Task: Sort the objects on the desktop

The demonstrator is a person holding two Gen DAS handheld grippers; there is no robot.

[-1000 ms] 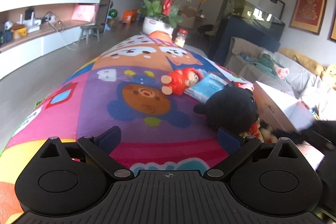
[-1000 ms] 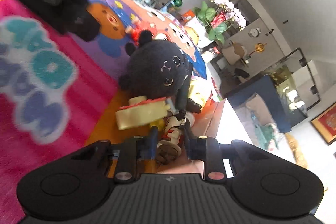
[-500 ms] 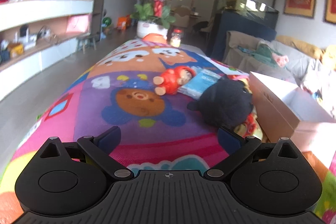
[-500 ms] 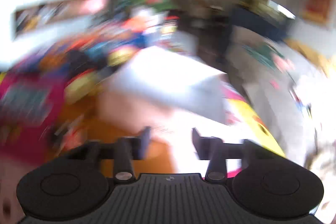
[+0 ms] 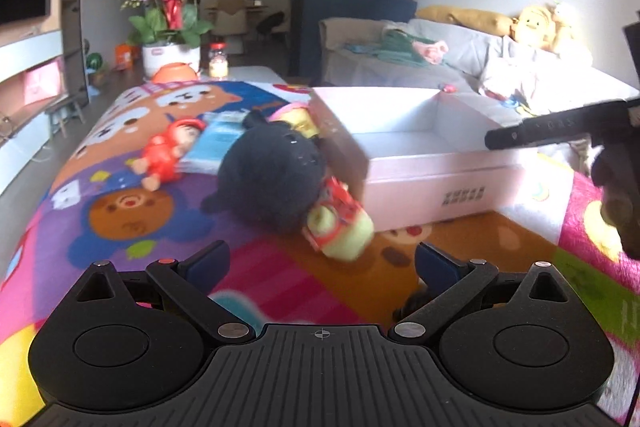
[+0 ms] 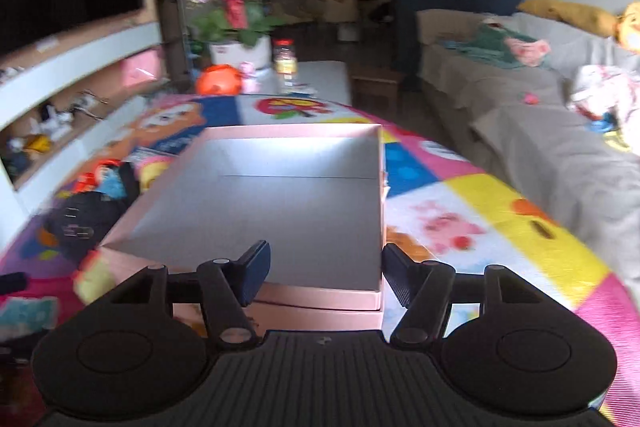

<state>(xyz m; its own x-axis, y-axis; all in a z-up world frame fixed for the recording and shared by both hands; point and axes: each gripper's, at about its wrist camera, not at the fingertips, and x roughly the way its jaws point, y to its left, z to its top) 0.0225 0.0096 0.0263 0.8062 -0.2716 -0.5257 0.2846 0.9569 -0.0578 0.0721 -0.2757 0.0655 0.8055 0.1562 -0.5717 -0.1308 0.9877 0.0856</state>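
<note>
1. The right hand-held gripper (image 6: 324,277) hangs over the near rim of the open pink box (image 6: 280,195), its jaws opening with nothing between them; no small toy shows inside the box in either view, so I judge the piece it carried may have missed the box or lie under its near wall
2. The left hand-held gripper (image 5: 322,265) stands wide apart and empty above the near part of the tabletop (image 5: 260,267); a small dark thing just under its right finger is too hidden to name and could be knocked if the gripper drops
3. The yellow-and-red soft toy (image 5: 340,227) lies against the box's near-left corner, touching the black plush (image 5: 268,179); a grab here could pinch both, or shove the light box toward the right edge
4. Farther along the left side, the red doll (image 5: 168,153) rests beside the blue packet (image 5: 220,141), overlapping it; lifting one may drag the other
5. Against a second ago: the right gripper was nearly closed on a small figurine low beside the black plush, and now faces the box, level and emptied; the left view has swung rightward, bringing the box and sofa (image 5: 460,59) into sight
</note>
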